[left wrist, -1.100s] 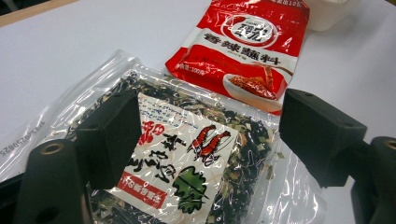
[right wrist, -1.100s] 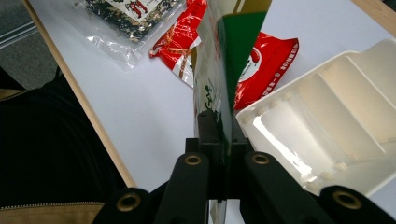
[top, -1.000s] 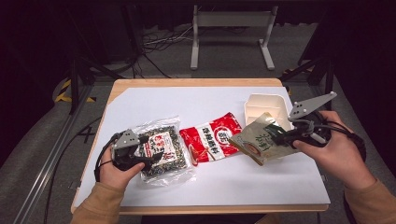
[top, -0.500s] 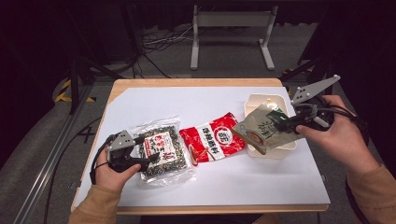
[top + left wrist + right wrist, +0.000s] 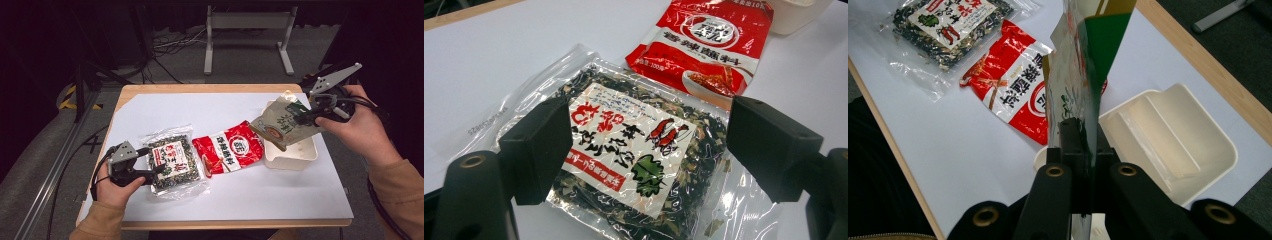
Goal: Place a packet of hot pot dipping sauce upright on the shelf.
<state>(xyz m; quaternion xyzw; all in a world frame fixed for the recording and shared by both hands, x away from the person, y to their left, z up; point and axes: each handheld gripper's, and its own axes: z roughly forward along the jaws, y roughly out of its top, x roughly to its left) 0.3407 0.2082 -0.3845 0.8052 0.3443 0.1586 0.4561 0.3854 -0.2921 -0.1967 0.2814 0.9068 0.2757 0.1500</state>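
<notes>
Right hand-held gripper (image 5: 1082, 135): jaws clamped on the edge of a tan and green foil pouch (image 5: 280, 123), held tilted in the air above a cream plastic tray (image 5: 295, 152) at the right of the white tabletop (image 5: 260, 192).
Left hand-held gripper (image 5: 649, 150): jaws apart, either side of a clear bag of dark dried greens with a red-and-white label (image 5: 629, 145), which lies flat; contact cannot be told.
Between them: a red and white seasoning sachet (image 5: 229, 151), flat, its corner near the tray.
Step in hand: carrying the pouch to the tray, by appearances.
Next move: lower the pouch inside the rim, then release.
Hard to read: the pouch's print and the tray floor beneath it.
</notes>
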